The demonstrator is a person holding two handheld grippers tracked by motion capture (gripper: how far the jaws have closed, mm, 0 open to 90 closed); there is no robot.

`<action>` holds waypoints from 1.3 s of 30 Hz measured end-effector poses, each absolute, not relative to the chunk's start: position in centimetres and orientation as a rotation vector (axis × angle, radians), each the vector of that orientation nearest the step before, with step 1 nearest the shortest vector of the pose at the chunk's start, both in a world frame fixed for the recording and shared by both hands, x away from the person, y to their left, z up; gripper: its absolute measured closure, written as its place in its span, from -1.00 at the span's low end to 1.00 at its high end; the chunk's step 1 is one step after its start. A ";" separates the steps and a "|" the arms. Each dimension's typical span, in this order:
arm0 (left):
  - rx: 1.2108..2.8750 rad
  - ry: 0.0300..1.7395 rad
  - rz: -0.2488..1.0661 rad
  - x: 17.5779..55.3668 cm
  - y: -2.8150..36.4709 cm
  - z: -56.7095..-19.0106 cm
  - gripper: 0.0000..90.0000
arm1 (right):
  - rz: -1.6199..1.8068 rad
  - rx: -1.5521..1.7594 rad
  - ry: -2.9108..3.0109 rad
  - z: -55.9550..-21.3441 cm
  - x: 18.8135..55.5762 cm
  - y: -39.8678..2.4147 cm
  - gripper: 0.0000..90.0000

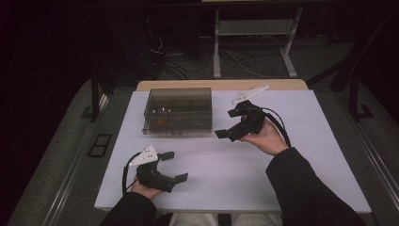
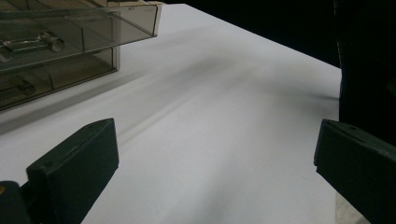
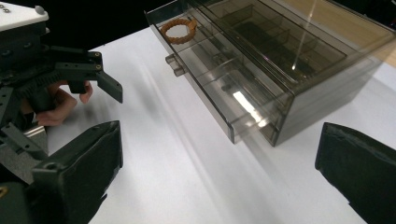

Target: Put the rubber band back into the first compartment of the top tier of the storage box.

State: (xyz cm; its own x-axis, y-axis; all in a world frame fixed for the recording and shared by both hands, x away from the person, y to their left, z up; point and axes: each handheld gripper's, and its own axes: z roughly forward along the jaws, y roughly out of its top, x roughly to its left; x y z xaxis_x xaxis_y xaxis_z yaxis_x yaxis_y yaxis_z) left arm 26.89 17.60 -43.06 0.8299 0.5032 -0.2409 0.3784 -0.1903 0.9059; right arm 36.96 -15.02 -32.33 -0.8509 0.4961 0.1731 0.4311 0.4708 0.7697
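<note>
A smoky clear plastic box [image 1: 177,111] with small compartments stands at the back left of the white table [image 1: 291,155]. One of its drawers [image 3: 219,88] is pulled out a little. In that drawer's end compartment lies an orange braided ring [image 3: 179,31], also seen as an orange spot [image 1: 160,123] from above. My right gripper [image 1: 227,123] is open just right of the box, its jaws wide apart and empty [image 3: 219,177]. At the near left my left gripper [image 1: 175,165] is open over bare table [image 2: 215,172], with the box [image 2: 70,42] ahead of it on the left.
Small metal parts [image 2: 28,44] lie inside the box. A dark sleeve [image 2: 369,70] rises at the right of the left gripper view. Beyond the table are desk legs [image 1: 216,47] and cables [image 1: 179,66] on the floor.
</note>
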 end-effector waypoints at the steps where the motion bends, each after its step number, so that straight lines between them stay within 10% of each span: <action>1: 1.808 0.673 0.128 26.9 17.6 -43.1 -1.00 | 1.346 0.831 2.627 -32.4 36.8 -15.3 -1.00; 39: 1.808 0.681 0.129 27.0 17.5 -43.1 -1.00 | 1.357 1.074 2.509 -37.6 29.7 -25.5 -1.00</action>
State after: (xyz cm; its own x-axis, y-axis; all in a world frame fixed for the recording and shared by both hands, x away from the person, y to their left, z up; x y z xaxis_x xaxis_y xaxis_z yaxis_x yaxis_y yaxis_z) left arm 26.98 17.49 -43.08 0.8262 0.5080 -0.2437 0.3832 -0.1897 0.9040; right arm 29.72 -25.55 -37.64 -0.7477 0.6206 0.2362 0.5375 0.3568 0.7641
